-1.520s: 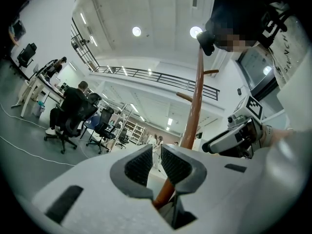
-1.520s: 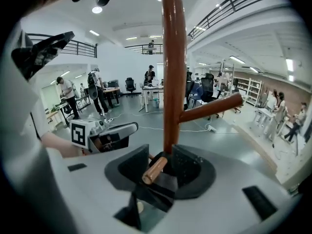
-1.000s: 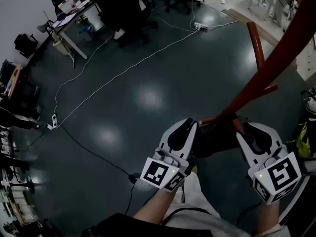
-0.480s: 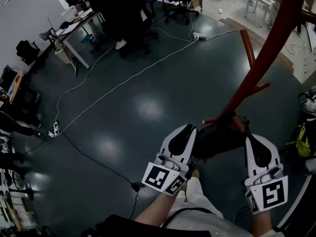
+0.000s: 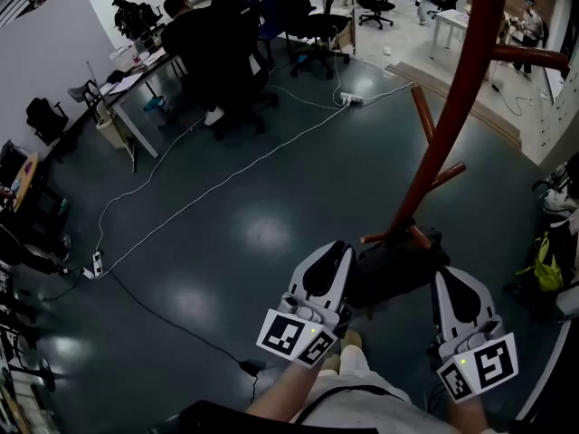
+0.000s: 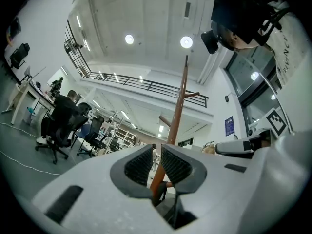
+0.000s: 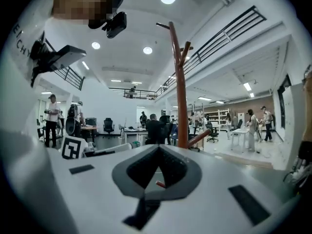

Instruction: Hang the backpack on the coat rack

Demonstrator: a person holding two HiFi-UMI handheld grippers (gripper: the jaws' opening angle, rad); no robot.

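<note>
Two hand-held grippers, one backpack and one coat rack make up the scene. In the head view the left hand-held gripper (image 5: 342,248) sits at 6 o'clock and the right hand-held gripper (image 5: 445,275) at 5 o'clock. The backpack (image 5: 393,269) spans the gap between their tips, right at the foot of the coat rack (image 5: 457,98). The backpack is dark, soft and slumped, a low wide lump with no detail to make out. The coat rack is a red-brown pole running from 5 o'clock up to 1 o'clock. It shows two short feet at its base, two slanted pegs low on the pole and one peg near the top edge. In the left gripper view the jaws are pressed nearly together, leaving a thin slit with a dark bit of the backpack caught low in it. In the right gripper view the jaws meet tip to tip, with only a small red speck in the wedge behind them. The dark glossy floor (image 5: 271,179) lies open from 7 to 11 o'clock, crossed by white cables (image 5: 226,174) that join two power strips (image 5: 351,99) (image 5: 97,265). A seated person (image 5: 194,34) and chairs crowd 12 o'clock, and a yellow-green bag (image 5: 541,268) sits at 3 o'clock.
</note>
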